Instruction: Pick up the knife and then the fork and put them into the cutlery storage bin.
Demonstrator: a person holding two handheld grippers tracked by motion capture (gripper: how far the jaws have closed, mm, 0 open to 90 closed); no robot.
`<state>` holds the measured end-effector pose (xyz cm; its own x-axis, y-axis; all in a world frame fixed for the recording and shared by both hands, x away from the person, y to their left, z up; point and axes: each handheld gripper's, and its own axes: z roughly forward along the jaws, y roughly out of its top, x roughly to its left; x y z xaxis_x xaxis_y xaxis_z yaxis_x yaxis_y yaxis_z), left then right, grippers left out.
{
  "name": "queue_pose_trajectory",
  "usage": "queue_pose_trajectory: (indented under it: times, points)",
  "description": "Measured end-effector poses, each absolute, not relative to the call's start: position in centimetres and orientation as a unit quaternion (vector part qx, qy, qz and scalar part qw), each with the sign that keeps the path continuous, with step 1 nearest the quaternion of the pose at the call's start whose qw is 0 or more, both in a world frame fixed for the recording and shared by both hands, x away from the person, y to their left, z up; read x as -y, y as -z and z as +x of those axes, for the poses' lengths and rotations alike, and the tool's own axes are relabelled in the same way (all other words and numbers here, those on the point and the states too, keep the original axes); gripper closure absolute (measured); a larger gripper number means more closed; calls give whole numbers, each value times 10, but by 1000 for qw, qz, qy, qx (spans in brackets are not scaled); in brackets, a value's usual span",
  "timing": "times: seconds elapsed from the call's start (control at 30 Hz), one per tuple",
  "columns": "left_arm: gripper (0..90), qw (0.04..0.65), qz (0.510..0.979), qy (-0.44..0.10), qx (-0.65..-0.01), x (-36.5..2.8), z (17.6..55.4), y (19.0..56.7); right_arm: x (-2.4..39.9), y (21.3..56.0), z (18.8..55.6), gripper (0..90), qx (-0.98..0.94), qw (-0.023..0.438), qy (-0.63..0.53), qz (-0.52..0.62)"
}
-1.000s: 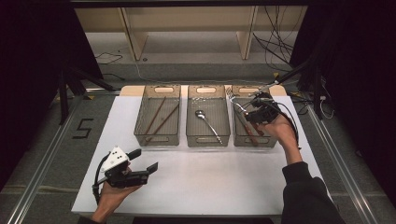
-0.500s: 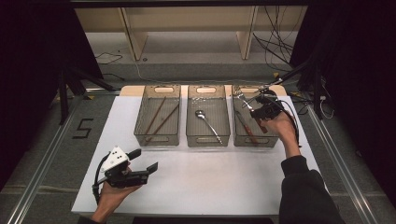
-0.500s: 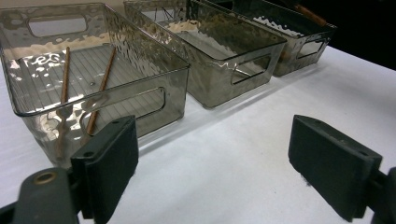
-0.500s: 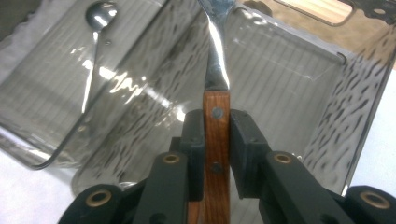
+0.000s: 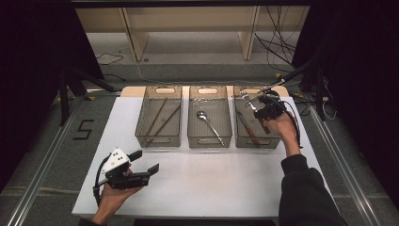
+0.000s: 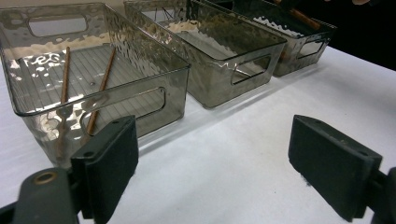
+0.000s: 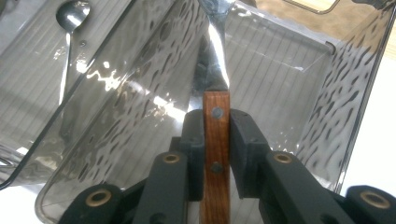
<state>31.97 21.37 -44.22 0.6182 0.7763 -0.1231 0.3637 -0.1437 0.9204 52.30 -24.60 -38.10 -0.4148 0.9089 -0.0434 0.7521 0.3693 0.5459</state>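
My right gripper [image 5: 264, 110] hovers over the far end of the right clear bin [image 5: 256, 143], shut on a wood-handled utensil [image 7: 216, 140]. The riveted handle stands upright between the pads, and its metal end [image 7: 215, 70] points into the bin. A second wood-handled utensil [image 5: 249, 132] lies in that bin. My left gripper [image 5: 147, 161] rests low near the table's front left, open with nothing between its jaws [image 6: 217, 163]. It faces the left bin [image 6: 116, 100], which holds two chopsticks [image 6: 100, 86].
The three clear bins stand in a row at the back of the white table [image 5: 211, 183]. A metal spoon [image 5: 209, 123] lies in the middle bin [image 5: 209, 141]. Cables [image 5: 282, 52] lie on the floor beyond the table.
My right gripper has shifted a little toward the far end of the right bin, still holding the utensil. The left gripper has kept still.
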Motion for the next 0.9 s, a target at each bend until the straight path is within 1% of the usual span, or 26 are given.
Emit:
queue_pose_trajectory:
  times: [0.9]
  points:
    - [158, 525, 730, -196, -390, -214, 320, 442, 243, 403, 524, 772, -805, 145, -216, 533]
